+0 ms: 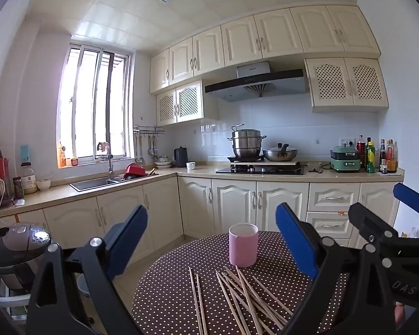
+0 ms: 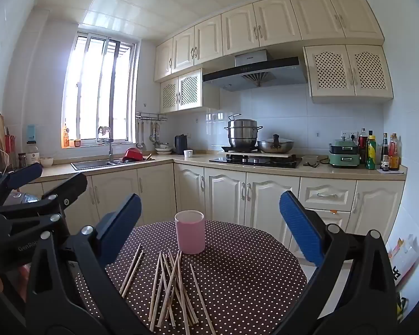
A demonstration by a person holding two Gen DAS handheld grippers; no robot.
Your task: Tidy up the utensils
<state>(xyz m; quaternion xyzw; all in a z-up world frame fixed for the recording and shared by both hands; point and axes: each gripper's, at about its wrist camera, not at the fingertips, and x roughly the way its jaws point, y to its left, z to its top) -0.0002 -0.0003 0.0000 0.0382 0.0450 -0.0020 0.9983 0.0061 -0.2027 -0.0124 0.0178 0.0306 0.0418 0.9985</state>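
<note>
Several wooden chopsticks (image 1: 243, 298) (image 2: 170, 287) lie scattered in a loose pile on a round table with a brown polka-dot cloth (image 1: 176, 279) (image 2: 251, 273). Behind the pile stands an upright pink cylindrical cup (image 1: 243, 244) (image 2: 190, 231). My left gripper (image 1: 212, 240) hovers level above the table's near side, open, with nothing between its blue pads. My right gripper (image 2: 209, 226) is likewise open and holds nothing, facing the cup. Each gripper shows at the edge of the other's view: the right gripper (image 1: 382, 215) and the left gripper (image 2: 53, 178).
Cream kitchen cabinets (image 1: 237, 201) run behind the table, with a sink (image 1: 97, 182), a stove with pots (image 1: 259, 167) and bottles (image 1: 377, 157) on the counter. A rice cooker (image 1: 16, 248) sits on a low rack at the left. Floor lies between table and cabinets.
</note>
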